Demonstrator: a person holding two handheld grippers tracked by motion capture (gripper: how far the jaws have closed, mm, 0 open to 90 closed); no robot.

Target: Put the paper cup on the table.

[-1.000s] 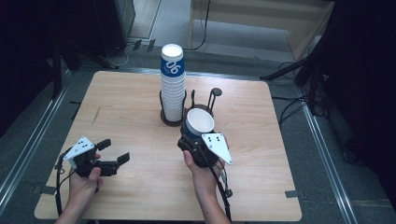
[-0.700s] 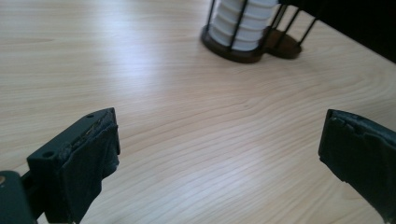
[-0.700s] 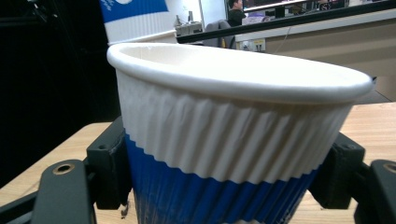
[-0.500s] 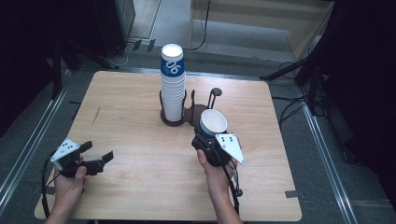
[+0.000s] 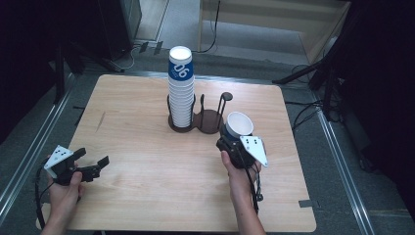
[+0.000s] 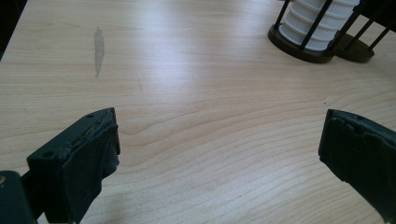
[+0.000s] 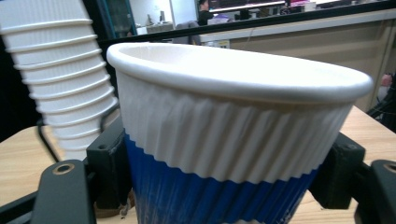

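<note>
Care is needed with the paper cup (image 5: 238,126), pinched upright in the right tongs (image 5: 234,142) at the near right of the tabletop (image 5: 147,196); light pressure avoids crushing. Left tongs (image 5: 93,166) are held spread, empty. Farther off, the cup stack (image 5: 181,93) fills its holder (image 5: 205,122).

Blue-and-white ribbed paper cup (image 5: 238,125), mouth up, seemingly upright, just right of the cup stack (image 5: 180,88).

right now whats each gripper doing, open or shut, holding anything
left gripper: open, nothing between its jaws.
right gripper: shut on the paper cup.
</note>
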